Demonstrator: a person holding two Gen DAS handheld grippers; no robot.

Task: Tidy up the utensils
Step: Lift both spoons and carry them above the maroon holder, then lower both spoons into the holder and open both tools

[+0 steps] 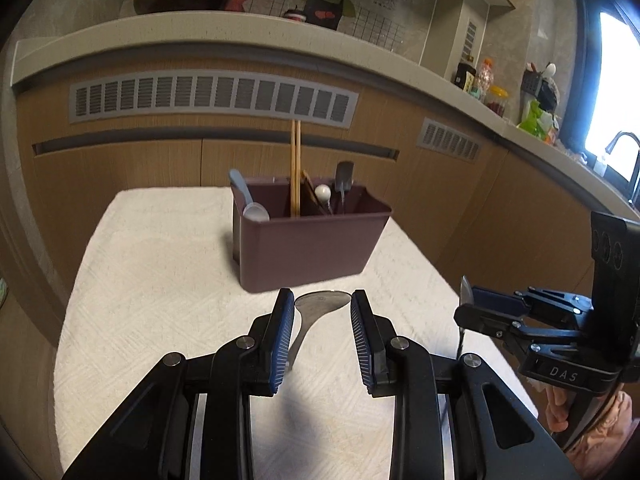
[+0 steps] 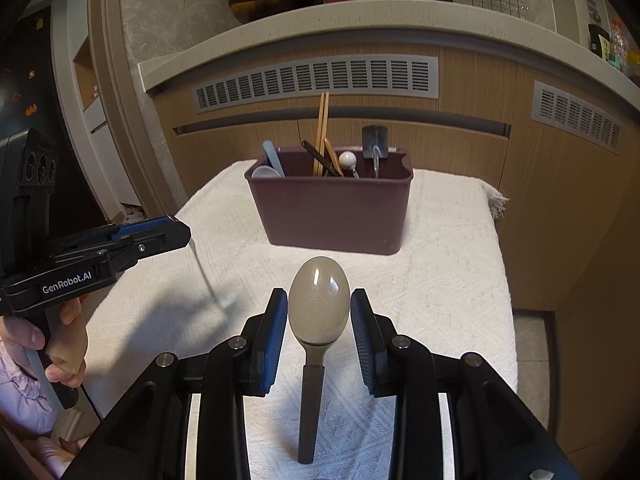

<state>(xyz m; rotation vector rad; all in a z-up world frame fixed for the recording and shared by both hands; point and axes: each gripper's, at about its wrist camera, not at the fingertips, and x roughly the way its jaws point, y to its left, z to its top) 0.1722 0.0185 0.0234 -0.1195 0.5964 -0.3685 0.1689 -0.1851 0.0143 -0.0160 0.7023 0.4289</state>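
In the maroon utensil caddy (image 2: 336, 212) stand 2 light wooden chopsticks (image 2: 322, 128), 1 pale blue plastic spoon (image 2: 269, 164), 1 white ball-topped utensil (image 2: 347, 159), 1 grey mini shovel-shaped utensil (image 2: 375, 140) and 1 dark stick (image 2: 320, 158). Near the caddy are 2 metal spoons: 1 broad (image 2: 318, 308), 1 slimmer (image 1: 316, 308). Under the caddy lies 1 white towel (image 2: 440, 280).

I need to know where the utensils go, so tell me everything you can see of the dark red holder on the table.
The holder is a dark red, oblong plastic-looking bin with smooth walls and an open top. It stands upright at the far end of the white cloth. Inside stand chopsticks, a pale blue spoon, a white ball-ended tool and a small grey spatula. Neither gripper touches it.
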